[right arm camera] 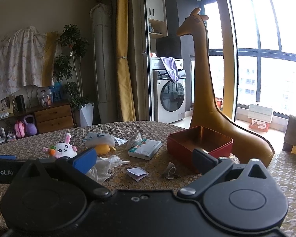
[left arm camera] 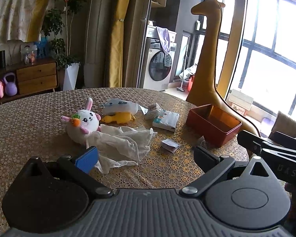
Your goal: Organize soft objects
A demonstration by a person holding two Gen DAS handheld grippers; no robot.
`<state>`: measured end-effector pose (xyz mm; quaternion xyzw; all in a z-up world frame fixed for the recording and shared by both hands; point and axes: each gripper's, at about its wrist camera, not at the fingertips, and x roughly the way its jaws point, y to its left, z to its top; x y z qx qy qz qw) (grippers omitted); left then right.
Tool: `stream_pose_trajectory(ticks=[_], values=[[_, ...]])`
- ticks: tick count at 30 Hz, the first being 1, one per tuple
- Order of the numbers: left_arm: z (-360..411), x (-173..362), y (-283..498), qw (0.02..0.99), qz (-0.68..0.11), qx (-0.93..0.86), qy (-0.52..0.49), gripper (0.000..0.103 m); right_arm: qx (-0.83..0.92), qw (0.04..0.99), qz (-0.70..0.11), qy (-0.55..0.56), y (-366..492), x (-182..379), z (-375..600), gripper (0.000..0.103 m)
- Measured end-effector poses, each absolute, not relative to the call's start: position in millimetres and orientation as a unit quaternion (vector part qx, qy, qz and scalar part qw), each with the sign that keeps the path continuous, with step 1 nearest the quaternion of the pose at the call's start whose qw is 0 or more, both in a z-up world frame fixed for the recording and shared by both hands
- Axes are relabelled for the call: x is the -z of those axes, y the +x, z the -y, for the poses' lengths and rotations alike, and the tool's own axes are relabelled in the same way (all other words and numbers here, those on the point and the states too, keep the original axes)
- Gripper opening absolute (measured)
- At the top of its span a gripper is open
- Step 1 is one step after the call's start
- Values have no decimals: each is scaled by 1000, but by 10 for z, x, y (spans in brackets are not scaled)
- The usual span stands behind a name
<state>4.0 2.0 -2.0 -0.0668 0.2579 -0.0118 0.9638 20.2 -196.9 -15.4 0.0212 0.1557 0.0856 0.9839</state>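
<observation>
A white bunny plush point(left arm camera: 82, 124) point(right arm camera: 64, 150) lies on the table beside a yellow plush point(left arm camera: 118, 118) point(right arm camera: 102, 148) under a grey-white soft pouch point(left arm camera: 120, 106) point(right arm camera: 99, 138). A white gauze cloth point(left arm camera: 122, 146) point(right arm camera: 105, 165) is spread in front of them. A tissue pack point(left arm camera: 166, 120) point(right arm camera: 145, 148) lies near an empty red box point(left arm camera: 214, 125) point(right arm camera: 199, 145). My left gripper point(left arm camera: 146, 156) is open and empty, just short of the cloth. My right gripper point(right arm camera: 145, 159) is open and empty, above the table's near part.
The round table point(left arm camera: 29, 130) has a gold patterned cloth. Small paper packets point(left arm camera: 170, 145) point(right arm camera: 137, 173) and a crumpled wrapper point(right arm camera: 170, 172) lie on it. A tall brown giraffe figure point(left arm camera: 209, 59) point(right arm camera: 205, 83) stands behind the red box.
</observation>
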Motion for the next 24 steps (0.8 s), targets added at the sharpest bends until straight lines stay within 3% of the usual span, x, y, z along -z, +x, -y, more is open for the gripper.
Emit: stream_pose_trajectory(ticks=[15, 24], values=[[-131, 135, 377, 958, -275, -1, -83, 103, -93, 978, -182, 31, 483, 196, 1967, 102], [-184, 479, 775, 942, -331, 3, -62, 103, -126, 955, -266, 42, 921, 439, 1946, 101]])
